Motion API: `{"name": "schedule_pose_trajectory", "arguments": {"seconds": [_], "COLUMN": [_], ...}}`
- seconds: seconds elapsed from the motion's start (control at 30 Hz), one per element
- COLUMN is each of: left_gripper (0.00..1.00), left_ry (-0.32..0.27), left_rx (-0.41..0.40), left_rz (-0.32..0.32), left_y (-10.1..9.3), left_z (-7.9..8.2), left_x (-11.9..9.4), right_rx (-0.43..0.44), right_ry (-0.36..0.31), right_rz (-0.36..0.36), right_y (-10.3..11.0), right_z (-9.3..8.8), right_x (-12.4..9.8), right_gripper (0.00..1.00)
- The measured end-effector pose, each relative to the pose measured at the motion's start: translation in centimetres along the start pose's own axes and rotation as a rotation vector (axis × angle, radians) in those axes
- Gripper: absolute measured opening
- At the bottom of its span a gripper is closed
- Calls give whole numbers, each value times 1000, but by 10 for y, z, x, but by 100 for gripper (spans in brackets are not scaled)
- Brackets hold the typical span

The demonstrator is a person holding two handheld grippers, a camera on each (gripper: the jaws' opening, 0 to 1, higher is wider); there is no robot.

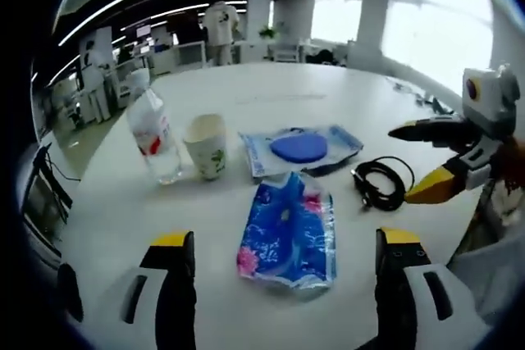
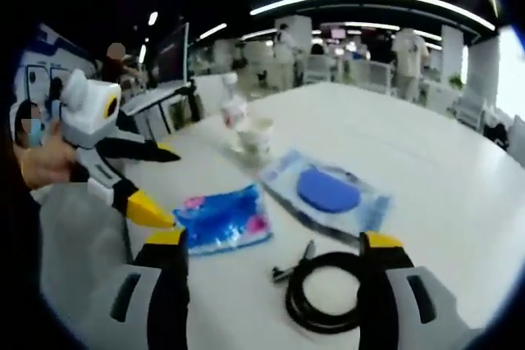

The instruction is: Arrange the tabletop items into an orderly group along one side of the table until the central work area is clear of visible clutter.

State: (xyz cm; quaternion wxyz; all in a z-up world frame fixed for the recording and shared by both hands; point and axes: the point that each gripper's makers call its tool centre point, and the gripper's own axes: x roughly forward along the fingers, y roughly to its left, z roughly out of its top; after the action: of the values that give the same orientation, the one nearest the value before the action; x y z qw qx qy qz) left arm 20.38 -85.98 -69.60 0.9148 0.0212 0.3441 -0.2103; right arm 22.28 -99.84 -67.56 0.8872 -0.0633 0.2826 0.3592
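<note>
So: white table (image 1: 328, 96) carries everything. Blue floral pack (image 1: 287, 231) sits near, between the left gripper (image 1: 287, 264) jaws, untouched. Clear pouch with blue disc (image 1: 299, 149) lies beyond it; bottle (image 1: 154, 137) and paper cup (image 1: 206, 147) far left. Coiled black cable (image 2: 324, 293) lies between the right gripper (image 2: 275, 256) jaws. Both grippers spread, holding nothing.

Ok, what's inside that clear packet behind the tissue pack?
A round blue pad lies inside the clear packet. What lies beneath the pad is covered.
</note>
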Motion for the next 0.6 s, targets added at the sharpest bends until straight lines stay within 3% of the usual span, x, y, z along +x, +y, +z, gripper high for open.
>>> {"name": "schedule_pose_trajectory", "arguments": {"seconds": [0.27,0.37,0.47,0.6], "left_gripper": [79,74,71,58], "left_ry": [22,25,36,33], "left_rx": [-64,-84,-158,-273], "left_rz": [31,74,86,73], "left_y": [5,12,14,7], "left_z": [-15,-22,-28,-35], "left_x": [-2,-2,-2,-2], "right_rx": [-2,9,-88,-93], "right_ry": [0,5,41,55], "right_rz": [50,67,43,59], "right_y": [7,8,6,10], "right_z": [3,2,-4,-9], "right_x": [14,20,25,33], "right_gripper": [73,69,63,55]}}
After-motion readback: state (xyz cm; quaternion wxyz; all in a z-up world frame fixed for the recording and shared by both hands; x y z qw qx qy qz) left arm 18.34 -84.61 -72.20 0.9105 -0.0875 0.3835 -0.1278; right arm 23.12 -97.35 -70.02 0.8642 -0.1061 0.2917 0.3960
